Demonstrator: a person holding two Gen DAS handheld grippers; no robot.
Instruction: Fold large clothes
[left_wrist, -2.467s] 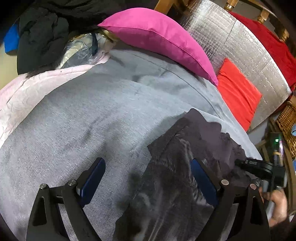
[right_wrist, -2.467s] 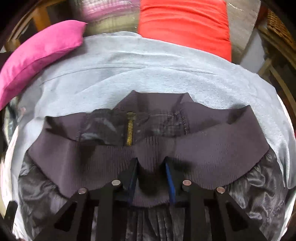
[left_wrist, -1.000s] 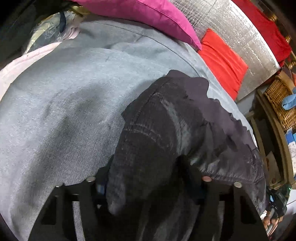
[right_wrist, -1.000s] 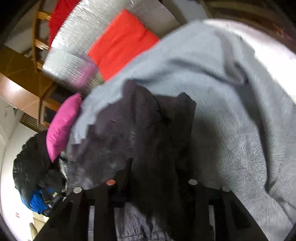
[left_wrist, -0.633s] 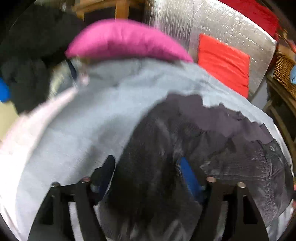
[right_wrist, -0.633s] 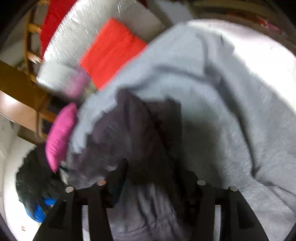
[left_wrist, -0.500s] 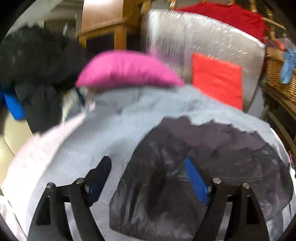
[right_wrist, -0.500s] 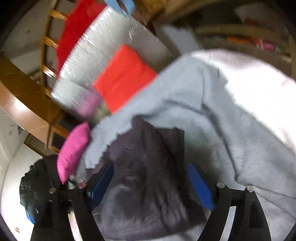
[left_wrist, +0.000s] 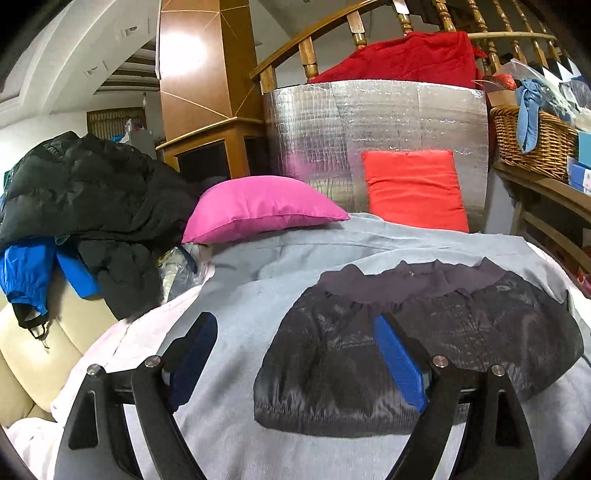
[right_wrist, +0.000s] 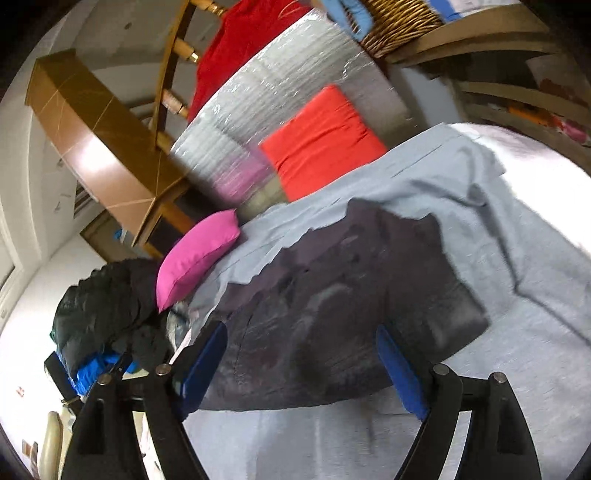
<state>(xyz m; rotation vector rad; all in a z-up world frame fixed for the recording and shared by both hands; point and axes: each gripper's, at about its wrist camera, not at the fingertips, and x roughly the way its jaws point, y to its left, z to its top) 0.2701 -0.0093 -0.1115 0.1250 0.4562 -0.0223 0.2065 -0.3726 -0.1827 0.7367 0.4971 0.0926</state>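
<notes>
My left tongs (left_wrist: 295, 354) were spread wide and held nothing, and my right tongs (right_wrist: 301, 363) were spread wide and held nothing too. The dark shiny jacket with the knit purple-grey band (left_wrist: 424, 350) lay folded in a flat bundle on the big grey blanket (left_wrist: 240, 295), and no finger of my tongs touched it. From the right tongs I saw the same jacket (right_wrist: 332, 314) lying in the middle of the blanket (right_wrist: 517, 332). A bright pink pillow (left_wrist: 258, 214) sat at the far edge of the blanket, and a square orange-red cushion (left_wrist: 413, 188) leaned on a shiny silver padded sheet (left_wrist: 369, 125) behind it. A woven brown basket (left_wrist: 532, 144) stood on a wooden shelf to the right, and a light blue cloth (left_wrist: 528, 110) hung over its rim. A puffy black coat (left_wrist: 85, 192) was heaped on the left with something bright blue (left_wrist: 26, 273) under it.
</notes>
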